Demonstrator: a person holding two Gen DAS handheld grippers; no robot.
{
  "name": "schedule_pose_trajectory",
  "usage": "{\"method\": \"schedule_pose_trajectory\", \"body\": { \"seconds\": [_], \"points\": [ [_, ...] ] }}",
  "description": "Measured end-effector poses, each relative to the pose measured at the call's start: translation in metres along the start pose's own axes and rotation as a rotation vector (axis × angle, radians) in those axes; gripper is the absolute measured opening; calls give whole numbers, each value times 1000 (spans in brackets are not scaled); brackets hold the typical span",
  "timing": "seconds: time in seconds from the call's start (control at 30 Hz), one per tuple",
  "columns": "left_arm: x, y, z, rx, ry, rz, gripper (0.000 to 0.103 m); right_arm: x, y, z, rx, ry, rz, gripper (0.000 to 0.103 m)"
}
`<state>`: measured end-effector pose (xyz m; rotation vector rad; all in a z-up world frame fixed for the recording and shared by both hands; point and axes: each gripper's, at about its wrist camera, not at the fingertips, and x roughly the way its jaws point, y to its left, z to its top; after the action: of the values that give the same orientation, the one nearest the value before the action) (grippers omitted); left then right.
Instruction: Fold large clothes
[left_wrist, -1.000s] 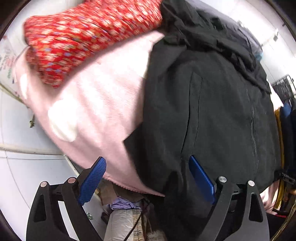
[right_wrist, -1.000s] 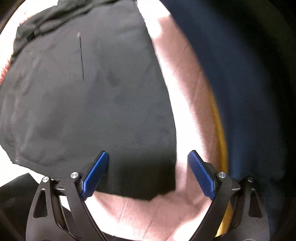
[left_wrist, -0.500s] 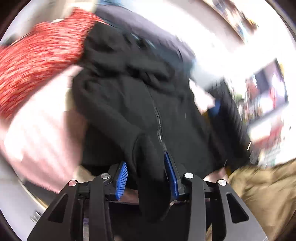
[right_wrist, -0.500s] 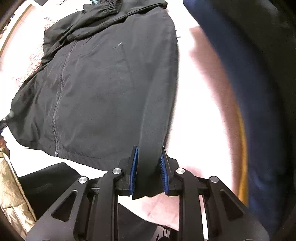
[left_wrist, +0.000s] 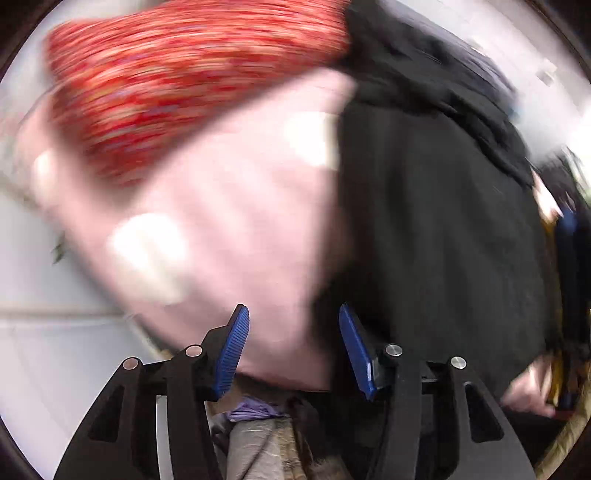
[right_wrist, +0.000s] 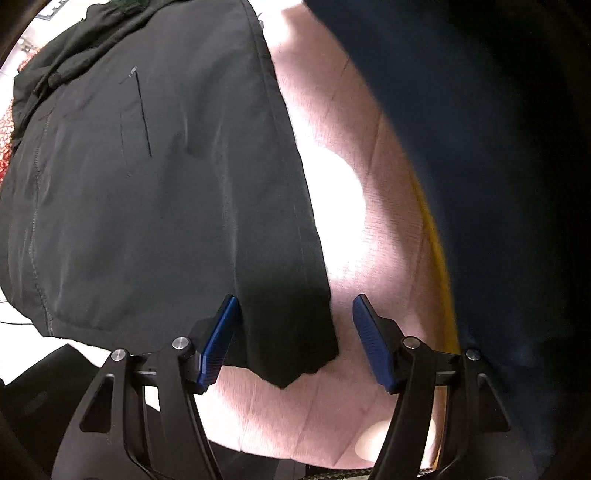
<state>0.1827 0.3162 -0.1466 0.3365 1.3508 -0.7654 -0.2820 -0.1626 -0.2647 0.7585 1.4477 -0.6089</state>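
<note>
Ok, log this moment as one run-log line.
left gripper: open | right gripper: open, straddling hem corner | black jacket: flat on pink blanket, unheld

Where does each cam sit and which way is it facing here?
Left wrist: behind the open left gripper, facing a blurred pink blanket, red patterned fabric and black jacket; only the gripper's own fingers show.
Right wrist: behind the open right gripper, facing the jacket's lower corner on the blanket; only fingers show.
Shared: jacket and blanket.
</note>
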Motion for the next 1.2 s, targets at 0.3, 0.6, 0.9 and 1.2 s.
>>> {"method": "schedule_pose_trajectory", "body": {
  "seconds": [0.3,0.6,0.9,1.2],
  "points": [
    [19,-87,6,151,-44,-42,54,-7,19,-4,-22,-24,88,19],
    [12,-94,9,126,15,-111,11,-46,23,-11,-56,-63,207,6],
    [-66,-13,-57,-170,-55,-26,7,-90,3,-26,-23,-52,250,5],
    [-53,9,-83,-261,64,42,7,-67,-12,-36,80,41,321,5]
  ]
}}
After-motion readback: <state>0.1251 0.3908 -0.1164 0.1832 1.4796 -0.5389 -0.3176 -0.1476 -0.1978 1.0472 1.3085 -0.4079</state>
